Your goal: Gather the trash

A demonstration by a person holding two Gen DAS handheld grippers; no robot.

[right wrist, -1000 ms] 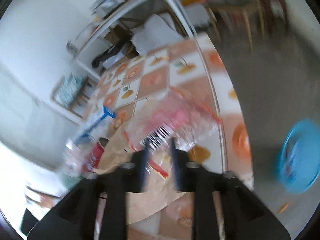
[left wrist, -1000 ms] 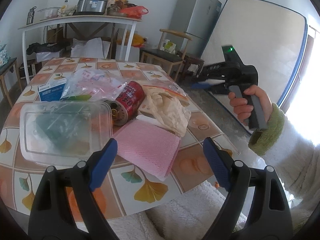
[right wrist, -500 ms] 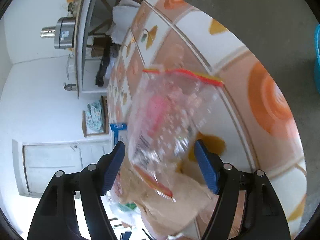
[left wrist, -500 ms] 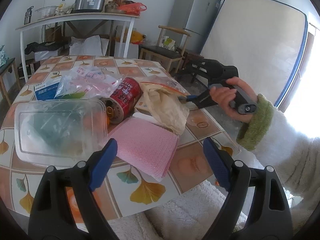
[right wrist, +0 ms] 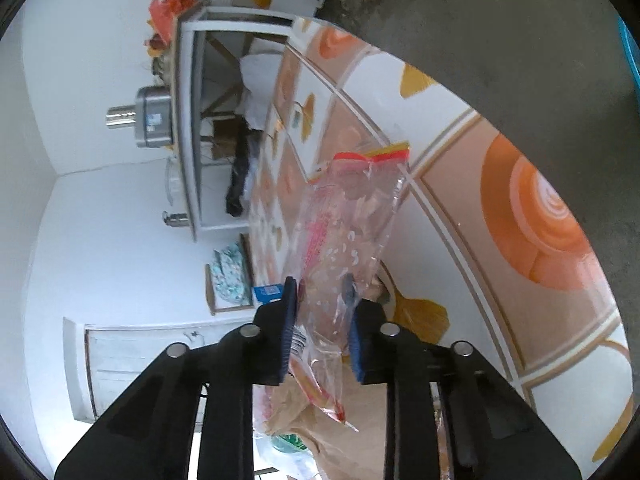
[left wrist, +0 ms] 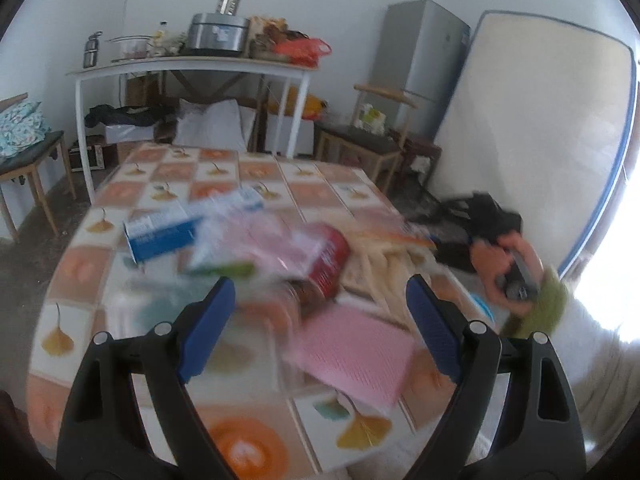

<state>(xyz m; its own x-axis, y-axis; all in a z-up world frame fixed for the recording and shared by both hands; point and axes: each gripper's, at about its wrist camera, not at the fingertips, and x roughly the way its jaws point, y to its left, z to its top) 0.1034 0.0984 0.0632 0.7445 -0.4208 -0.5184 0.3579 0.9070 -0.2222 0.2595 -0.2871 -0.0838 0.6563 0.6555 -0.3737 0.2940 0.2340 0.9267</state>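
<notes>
Closing within the last half second, the right gripper (right wrist: 322, 330) now pinches the clear bag (right wrist: 348, 240) seemingly just above the table (right wrist: 520, 216), ready for lifting away, while the left gripper (left wrist: 320, 320) gapes empty.

Tiled table (left wrist: 100, 248), orange-and-white squares with ginkgo-leaf motif. White-framed side table (left wrist: 192, 65) by the wall, bearing a metal cooker (left wrist: 218, 32). Grey refrigerator (left wrist: 420, 56) in the corner. Mattress (left wrist: 536, 128) leaning upright. Wooden chair (left wrist: 372, 140) near the refrigerator. Grey floor (right wrist: 500, 40)
</notes>
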